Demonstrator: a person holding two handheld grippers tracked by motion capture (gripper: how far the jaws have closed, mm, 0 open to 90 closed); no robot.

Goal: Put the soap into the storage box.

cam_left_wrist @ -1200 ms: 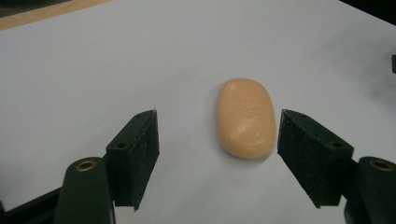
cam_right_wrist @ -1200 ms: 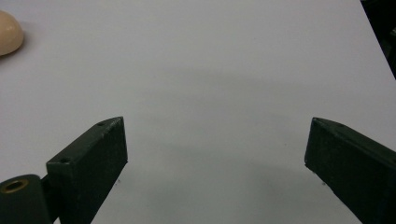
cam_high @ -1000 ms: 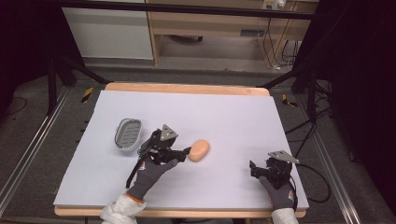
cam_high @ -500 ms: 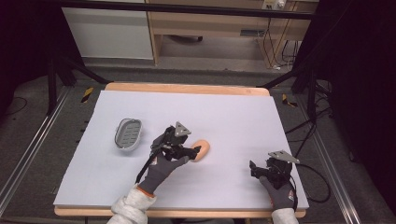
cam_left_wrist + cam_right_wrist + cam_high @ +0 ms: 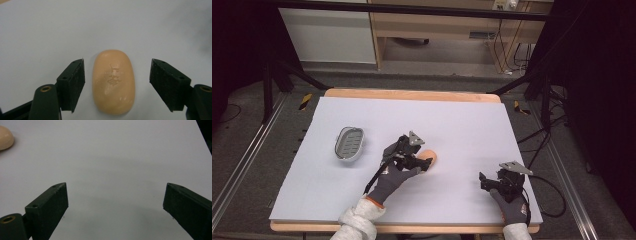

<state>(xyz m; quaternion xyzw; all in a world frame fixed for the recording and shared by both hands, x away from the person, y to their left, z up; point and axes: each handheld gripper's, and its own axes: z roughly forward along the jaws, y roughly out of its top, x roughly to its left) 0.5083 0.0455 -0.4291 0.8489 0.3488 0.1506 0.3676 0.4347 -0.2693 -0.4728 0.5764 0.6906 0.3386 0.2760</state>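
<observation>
A peach-coloured oval soap bar (image 5: 113,85) lies flat on the white table sheet (image 5: 462,125), near the middle (image 5: 430,157). My left gripper (image 5: 117,67) is open, with one jaw on each side of the bar and a gap on both sides. In the high view this left gripper (image 5: 421,161) covers the bar's left part. My right gripper (image 5: 487,181) rests low at the front right, open with nothing between its jaws (image 5: 116,195). The soap's edge (image 5: 5,137) peeks in at the far upper left of the right gripper view.
A grey oval soap dish (image 5: 349,142) with a slotted insert sits on the sheet to the left of the soap. The wooden table edge (image 5: 412,94) frames the sheet. Black cables (image 5: 557,195) trail off the right side.
My left gripper has moved right and forward, from beside the soap to straddling it with open jaws. The right gripper and the soap dish have stayed put.
</observation>
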